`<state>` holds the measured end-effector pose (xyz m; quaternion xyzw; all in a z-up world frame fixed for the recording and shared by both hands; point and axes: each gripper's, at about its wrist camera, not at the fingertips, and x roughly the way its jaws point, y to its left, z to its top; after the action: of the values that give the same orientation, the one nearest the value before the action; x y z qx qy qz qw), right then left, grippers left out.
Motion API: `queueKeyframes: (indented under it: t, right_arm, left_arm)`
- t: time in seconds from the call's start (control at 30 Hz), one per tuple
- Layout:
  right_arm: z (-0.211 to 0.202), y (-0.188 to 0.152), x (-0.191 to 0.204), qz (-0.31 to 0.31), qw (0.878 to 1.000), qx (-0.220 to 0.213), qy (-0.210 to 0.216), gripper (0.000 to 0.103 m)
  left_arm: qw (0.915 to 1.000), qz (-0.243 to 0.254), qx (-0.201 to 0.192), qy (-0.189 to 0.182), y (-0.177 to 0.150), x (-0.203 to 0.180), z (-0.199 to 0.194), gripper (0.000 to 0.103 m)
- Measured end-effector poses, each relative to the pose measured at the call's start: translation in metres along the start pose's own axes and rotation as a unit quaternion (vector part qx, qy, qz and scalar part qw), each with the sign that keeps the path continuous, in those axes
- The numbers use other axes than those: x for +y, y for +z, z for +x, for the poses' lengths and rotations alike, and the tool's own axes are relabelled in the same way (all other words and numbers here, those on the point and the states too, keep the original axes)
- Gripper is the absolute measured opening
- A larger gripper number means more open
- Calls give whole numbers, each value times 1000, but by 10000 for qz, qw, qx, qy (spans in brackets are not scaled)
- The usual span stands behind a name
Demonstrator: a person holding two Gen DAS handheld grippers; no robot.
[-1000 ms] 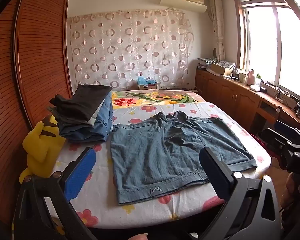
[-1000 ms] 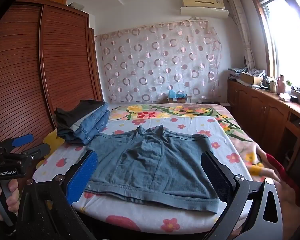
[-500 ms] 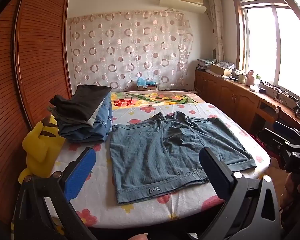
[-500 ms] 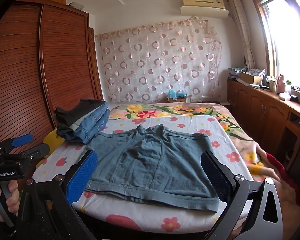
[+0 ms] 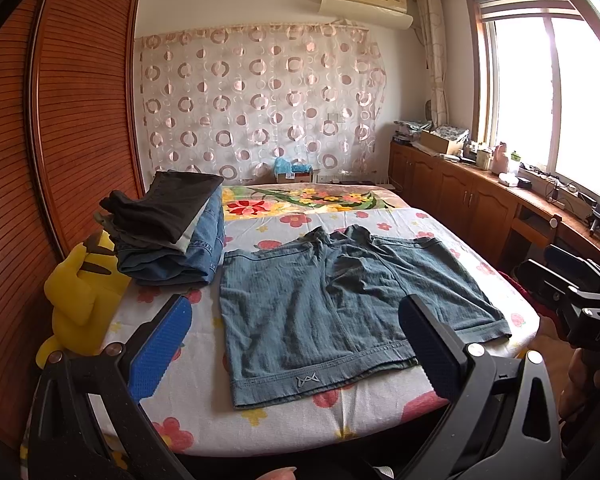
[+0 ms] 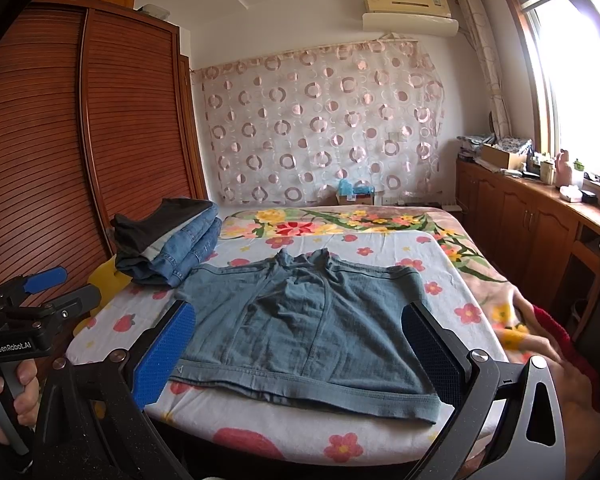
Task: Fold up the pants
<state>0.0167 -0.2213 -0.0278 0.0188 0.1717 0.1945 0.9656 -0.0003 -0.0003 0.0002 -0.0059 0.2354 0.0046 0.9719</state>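
Observation:
Blue-grey denim shorts (image 5: 340, 312) (image 6: 304, 328) lie flat and spread out on the flowered bed sheet (image 5: 284, 428) (image 6: 284, 432), waistband toward the near edge. My left gripper (image 5: 296, 352) hovers open off the near edge of the bed, short of the waistband, holding nothing. My right gripper (image 6: 300, 356) is likewise open and empty, a little back from the waistband. The right gripper's body (image 5: 580, 300) shows at the right of the left wrist view; the left gripper's handle (image 6: 16, 332), held in a hand, shows at the left of the right wrist view.
A stack of folded jeans and dark clothes (image 5: 168, 228) (image 6: 168, 236) sits at the bed's far left. A yellow plush toy (image 5: 80, 296) leans against the wooden wardrobe (image 5: 60, 140). Low wooden cabinets (image 5: 480, 204) run under the window on the right.
Both views have barely shifted; the shorts lie as before and both grippers stay open in nearly the same place.

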Motion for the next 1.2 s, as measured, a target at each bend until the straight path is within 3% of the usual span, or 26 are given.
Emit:
queueKeyframes:
  t: [1.2]
  right_arm:
    - [2, 0, 3, -9, 10000, 4, 14, 103]
  left_arm:
    - [10000, -13, -54, -15, 9, -1, -3, 103]
